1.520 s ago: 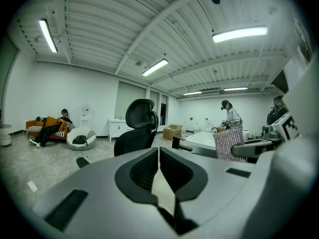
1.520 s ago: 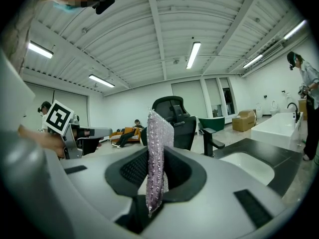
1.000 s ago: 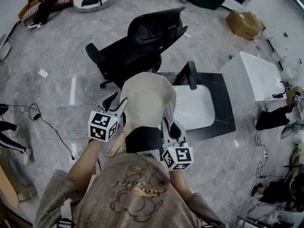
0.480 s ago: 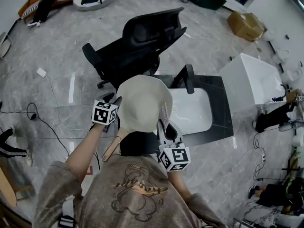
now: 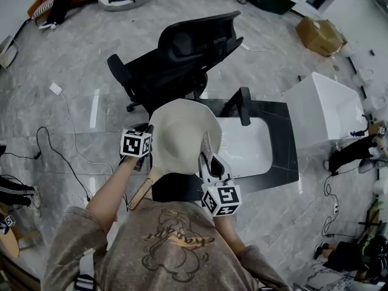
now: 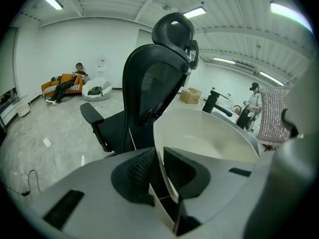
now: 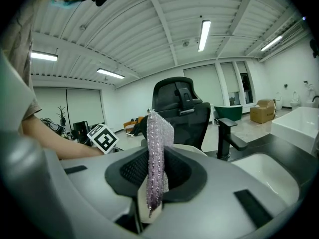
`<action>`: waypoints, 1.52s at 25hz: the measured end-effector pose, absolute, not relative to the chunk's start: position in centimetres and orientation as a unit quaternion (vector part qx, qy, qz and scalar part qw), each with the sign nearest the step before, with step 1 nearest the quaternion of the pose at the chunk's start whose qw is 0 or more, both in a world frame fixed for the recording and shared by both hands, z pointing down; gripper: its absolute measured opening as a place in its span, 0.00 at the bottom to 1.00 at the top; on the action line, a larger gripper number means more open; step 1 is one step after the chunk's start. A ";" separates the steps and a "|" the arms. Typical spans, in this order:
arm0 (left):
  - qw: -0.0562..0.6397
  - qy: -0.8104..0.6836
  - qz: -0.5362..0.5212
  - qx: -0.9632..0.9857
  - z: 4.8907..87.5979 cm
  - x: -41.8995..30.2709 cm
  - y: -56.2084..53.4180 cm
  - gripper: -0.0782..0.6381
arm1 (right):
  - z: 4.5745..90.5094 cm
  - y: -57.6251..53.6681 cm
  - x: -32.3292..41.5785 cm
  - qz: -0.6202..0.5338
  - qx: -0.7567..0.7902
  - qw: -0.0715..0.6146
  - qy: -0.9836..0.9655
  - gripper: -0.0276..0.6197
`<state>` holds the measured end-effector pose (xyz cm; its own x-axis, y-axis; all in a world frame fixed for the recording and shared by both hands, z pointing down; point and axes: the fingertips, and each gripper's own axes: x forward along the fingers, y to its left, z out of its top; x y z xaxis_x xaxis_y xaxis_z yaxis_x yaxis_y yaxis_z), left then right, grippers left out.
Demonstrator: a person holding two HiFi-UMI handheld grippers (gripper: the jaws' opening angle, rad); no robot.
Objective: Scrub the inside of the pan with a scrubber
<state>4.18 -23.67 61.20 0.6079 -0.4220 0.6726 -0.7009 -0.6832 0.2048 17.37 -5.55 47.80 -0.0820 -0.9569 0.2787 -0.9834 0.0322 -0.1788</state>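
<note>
The left gripper [image 6: 160,159] has just been closing its 2 jaws and now clamps the cream pan [image 6: 214,138] by its rim. The thin wall stands between the pads, with the bowl to their right. The right gripper [image 7: 152,180] pinches the sparkly scrubber [image 7: 158,143], which rises past its fingertips near the pan's rim.

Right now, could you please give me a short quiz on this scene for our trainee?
1. True or false: the right gripper holds the scrubber.
2. Which part of the pan stands between the jaws of the left gripper: A the handle, B the rim, C the base?
3. Fill in: the black faucet stands at the edge of the white ____.
Key: 1 true. 2 B; those jaws have just been closing on it. 3 sink.
</note>
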 end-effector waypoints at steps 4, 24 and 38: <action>0.239 -0.334 0.304 0.860 61.5 4.3 -23.7 0.18 | 49.1 -8.2 16.2 0.165 0.642 0.067 -0.746 0.17; 0.266 -0.355 0.293 0.847 61.6 3.9 -23.6 0.17 | 60.8 -20.3 5.9 0.213 0.452 0.236 -0.834 0.17; 0.282 -0.340 0.306 0.843 61.7 3.9 -23.2 0.16 | 62.8 -23.0 5.0 0.165 0.428 0.284 -0.842 0.17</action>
